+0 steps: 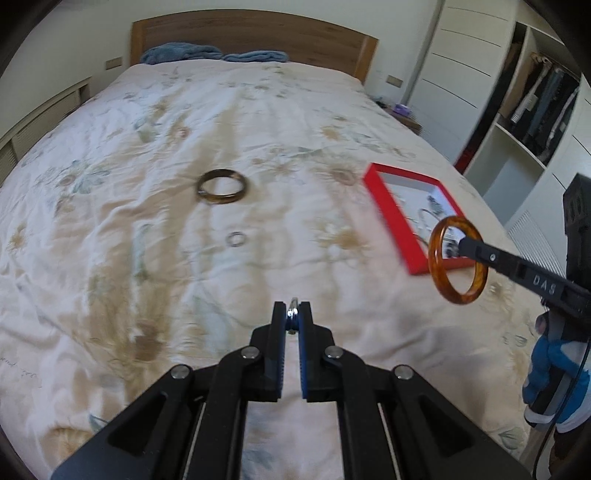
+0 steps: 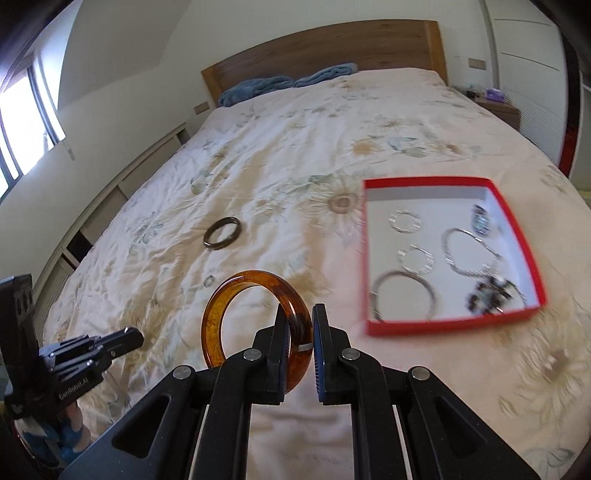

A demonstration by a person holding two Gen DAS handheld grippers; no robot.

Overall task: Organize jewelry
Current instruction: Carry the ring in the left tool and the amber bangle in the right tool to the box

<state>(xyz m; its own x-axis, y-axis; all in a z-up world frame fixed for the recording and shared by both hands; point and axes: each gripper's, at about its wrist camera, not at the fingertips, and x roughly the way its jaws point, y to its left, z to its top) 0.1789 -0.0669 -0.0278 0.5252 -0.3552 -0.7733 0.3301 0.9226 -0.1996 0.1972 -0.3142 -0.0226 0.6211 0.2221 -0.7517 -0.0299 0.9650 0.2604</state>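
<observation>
My left gripper (image 1: pixel 294 314) is shut on a small silver ring (image 1: pixel 293 312) and holds it above the floral bedspread. My right gripper (image 2: pixel 300 325) is shut on an amber bangle (image 2: pixel 255 317), upright between its fingers; the bangle also shows in the left wrist view (image 1: pixel 458 260), in front of the red box (image 1: pixel 380 199). The red box (image 2: pixel 443 325) lies on the bed at the right and holds several silver bracelets and dark beaded pieces. A dark brown bangle (image 1: pixel 221 186) and a small silver ring (image 1: pixel 235 239) lie on the bedspread.
The bed has a wooden headboard (image 1: pixel 255 35) with blue towels (image 1: pixel 177 53) at its foot. An open wardrobe (image 1: pixel 535 110) stands at the right. A nightstand (image 2: pixel 496 105) is beside the bed. A window (image 2: pixel 18 122) is at the left.
</observation>
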